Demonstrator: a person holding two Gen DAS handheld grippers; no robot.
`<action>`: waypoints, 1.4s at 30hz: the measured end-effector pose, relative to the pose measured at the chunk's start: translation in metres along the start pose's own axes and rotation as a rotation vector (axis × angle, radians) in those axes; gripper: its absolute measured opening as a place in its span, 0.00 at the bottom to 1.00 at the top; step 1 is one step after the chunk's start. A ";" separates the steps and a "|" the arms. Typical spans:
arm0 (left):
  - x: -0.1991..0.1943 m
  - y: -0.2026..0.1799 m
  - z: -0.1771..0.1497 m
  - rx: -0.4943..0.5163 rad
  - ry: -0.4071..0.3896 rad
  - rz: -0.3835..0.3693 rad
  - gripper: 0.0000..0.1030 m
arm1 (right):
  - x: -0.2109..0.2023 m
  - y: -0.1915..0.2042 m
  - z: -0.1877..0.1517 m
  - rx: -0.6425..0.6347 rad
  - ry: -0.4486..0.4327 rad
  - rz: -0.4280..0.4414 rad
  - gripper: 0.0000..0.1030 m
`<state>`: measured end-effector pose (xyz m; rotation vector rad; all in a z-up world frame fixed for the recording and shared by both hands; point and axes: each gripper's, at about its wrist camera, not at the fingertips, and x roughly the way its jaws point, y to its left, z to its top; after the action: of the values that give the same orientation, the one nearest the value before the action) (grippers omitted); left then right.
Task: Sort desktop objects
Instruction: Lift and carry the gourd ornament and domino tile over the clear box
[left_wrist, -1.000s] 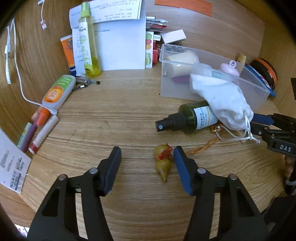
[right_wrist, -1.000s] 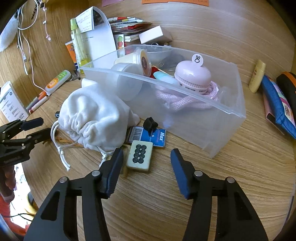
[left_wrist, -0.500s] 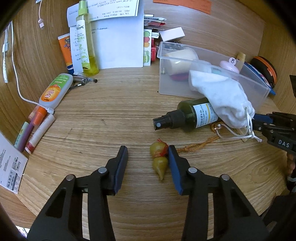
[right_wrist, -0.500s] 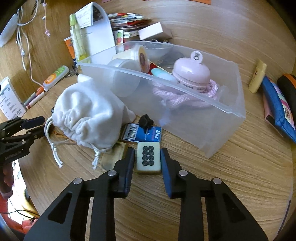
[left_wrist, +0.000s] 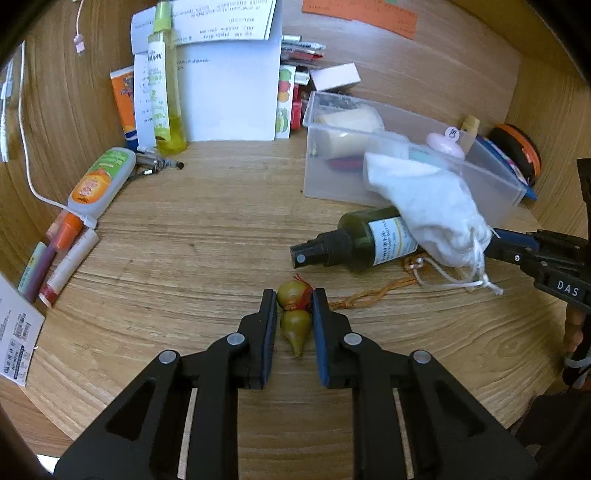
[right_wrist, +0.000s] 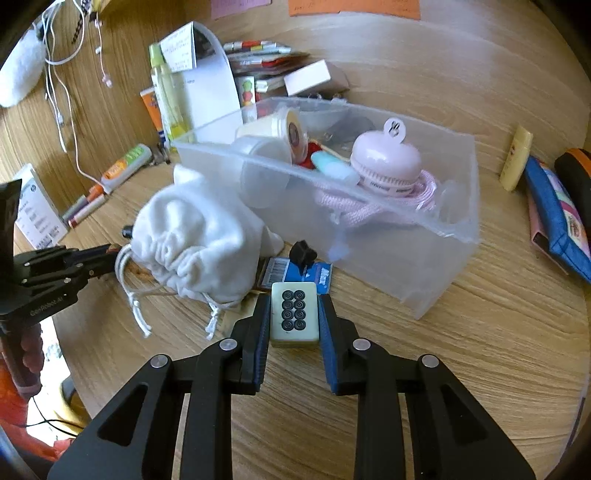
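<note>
Left gripper (left_wrist: 294, 308) clamped across small olive-green gourd charm (left_wrist: 295, 314), long axis along fingers; right gripper (right_wrist: 294, 312) pinching cream dotted mahjong tile (right_wrist: 294, 312), clear plastic bin (right_wrist: 436, 291) just ahead.

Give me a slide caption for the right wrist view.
Right gripper closed on a mahjong tile beside the clear storage bin.

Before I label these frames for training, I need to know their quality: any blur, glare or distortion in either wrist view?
Left wrist view: sharp on the left claw gripping the small green gourd charm; fisheye bends the wooden desk and blackens the corners. Right wrist view: the right claw and white dotted mahjong tile are crisp; the clear plastic bin is soft; daylight washes out the lower left.
</note>
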<state>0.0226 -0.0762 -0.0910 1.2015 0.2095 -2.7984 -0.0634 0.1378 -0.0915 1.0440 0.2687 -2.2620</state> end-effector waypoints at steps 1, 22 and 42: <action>-0.003 -0.001 0.001 0.000 -0.007 -0.002 0.18 | -0.002 0.000 0.001 0.001 -0.006 0.000 0.22; -0.046 -0.024 0.035 -0.006 -0.133 -0.083 0.18 | -0.045 -0.017 0.017 0.023 -0.134 -0.003 0.22; -0.025 -0.032 0.091 -0.005 -0.173 -0.124 0.18 | -0.054 -0.043 0.047 0.048 -0.205 -0.017 0.22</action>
<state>-0.0297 -0.0581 -0.0084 0.9701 0.2866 -2.9859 -0.0920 0.1764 -0.0235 0.8277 0.1386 -2.3793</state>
